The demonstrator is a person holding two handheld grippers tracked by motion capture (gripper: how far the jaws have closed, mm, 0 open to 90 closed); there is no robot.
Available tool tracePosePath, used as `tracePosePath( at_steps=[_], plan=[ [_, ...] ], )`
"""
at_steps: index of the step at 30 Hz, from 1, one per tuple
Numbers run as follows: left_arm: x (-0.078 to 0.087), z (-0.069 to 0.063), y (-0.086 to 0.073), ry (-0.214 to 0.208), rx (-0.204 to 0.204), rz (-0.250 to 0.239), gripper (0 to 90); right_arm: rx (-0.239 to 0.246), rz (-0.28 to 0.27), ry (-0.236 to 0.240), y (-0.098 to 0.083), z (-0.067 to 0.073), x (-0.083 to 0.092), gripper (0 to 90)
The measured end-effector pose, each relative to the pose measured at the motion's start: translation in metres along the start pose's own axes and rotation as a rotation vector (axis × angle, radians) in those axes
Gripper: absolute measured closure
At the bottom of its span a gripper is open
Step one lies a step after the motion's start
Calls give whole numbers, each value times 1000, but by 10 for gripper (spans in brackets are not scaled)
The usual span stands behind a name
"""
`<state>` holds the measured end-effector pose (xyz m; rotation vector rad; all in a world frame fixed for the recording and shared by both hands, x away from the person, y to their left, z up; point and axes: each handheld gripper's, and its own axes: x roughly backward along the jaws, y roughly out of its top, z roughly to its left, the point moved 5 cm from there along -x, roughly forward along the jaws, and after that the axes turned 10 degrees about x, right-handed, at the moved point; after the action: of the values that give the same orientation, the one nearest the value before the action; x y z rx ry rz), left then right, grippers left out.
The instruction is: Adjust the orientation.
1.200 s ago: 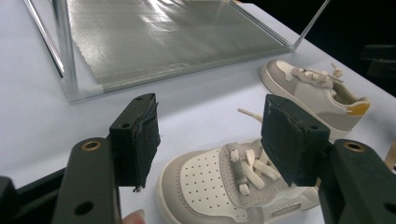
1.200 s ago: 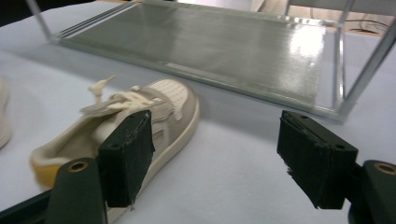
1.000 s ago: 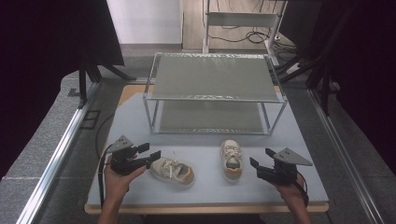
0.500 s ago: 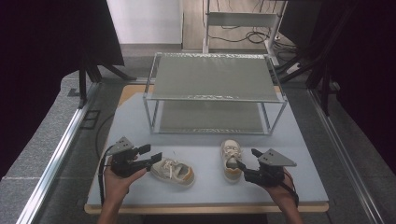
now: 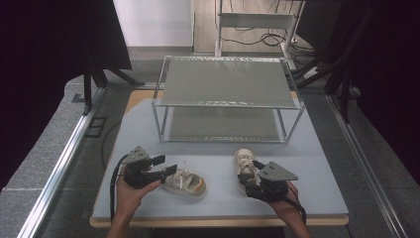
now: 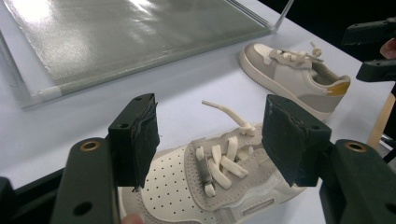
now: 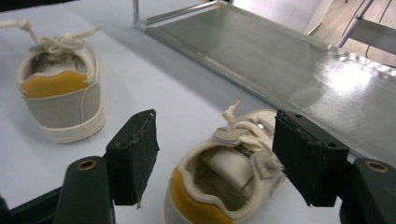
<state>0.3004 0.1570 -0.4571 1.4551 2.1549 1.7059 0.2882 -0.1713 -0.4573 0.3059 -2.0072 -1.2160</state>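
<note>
Two small shoes lay on the pale blue table (image 5: pixel 322 193), in front of a two-level metal shelf rack (image 5: pixel 228 99). The left shoe (image 5: pixel 185 182) lay on the near left part of the table with its laces up and its yellow heel patch toward the right. The right shoe (image 5: pixel 245 166) lay to its right, well apart from it, toe toward the rack and yellow heel toward the person.

The left gripper (image 5: pixel 166 171) was held low at the toe end of the left shoe. In the left gripper view its jaws stood released, one on each side of the shoe's (image 6: pixel 215 186) laced top, with a clear gap between each pad and the shoe. The other shoe (image 6: pixel 299 77) showed farther off in that view, near the rack's lower shelf.

The right gripper (image 5: pixel 247 181) was at the heel of the right shoe. In the right gripper view its jaws were likewise released, spread to either side of the heel (image 7: pixel 224 186), neither pad pressing on it. The left shoe (image 7: pixel 60 93) showed beyond, heel on.
</note>
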Motion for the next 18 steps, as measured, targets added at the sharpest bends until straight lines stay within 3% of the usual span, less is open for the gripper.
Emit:
tracePosePath(
  at_steps=[3, 6, 7, 8, 9, 10, 12, 13, 15, 16, 17, 18],
  plan=[
    [-7, -3, -3, -2, -10, 19, 352, 7, 9, 9, -1, 4, -4, 310],
    [-29, -15, -14, -20, -43, 90, 342, 27, 30, 24, -4, 12, -10, 305],
    [-29, -15, -14, -20, -43, 90, 339, 27, 30, 24, -4, 12, -10, 305],
    [-44, -24, -22, -27, -82, 142, 331, 34, 43, 32, -6, 16, -14, 303],
    [-44, -24, -22, -27, -82, 142, 320, 34, 43, 32, -6, 16, -14, 303],
    [-51, -30, -25, -19, -119, 125, 320, 36, 51, 36, -8, 18, -16, 302],
    [-57, -37, -28, 46, -209, 144, 291, 53, 80, 50, -14, 23, -22, 292],
    [-57, -38, -28, 53, -225, 146, 293, 63, 101, 55, -18, 25, -26, 289],
    [-56, -36, -27, 42, -215, 144, 319, 69, 120, 65, -22, 29, -30, 276],
    [-53, -32, -26, 15, -170, 128, 342, 77, 131, 61, -24, 29, -33, 268],
    [-53, -32, -26, 15, -170, 128, 352, 77, 131, 61, -24, 29, -33, 268],
    [-51, -29, -25, -1, -135, 124, 352, 74, 130, 61, -24, 29, -33, 269]
  ],
)
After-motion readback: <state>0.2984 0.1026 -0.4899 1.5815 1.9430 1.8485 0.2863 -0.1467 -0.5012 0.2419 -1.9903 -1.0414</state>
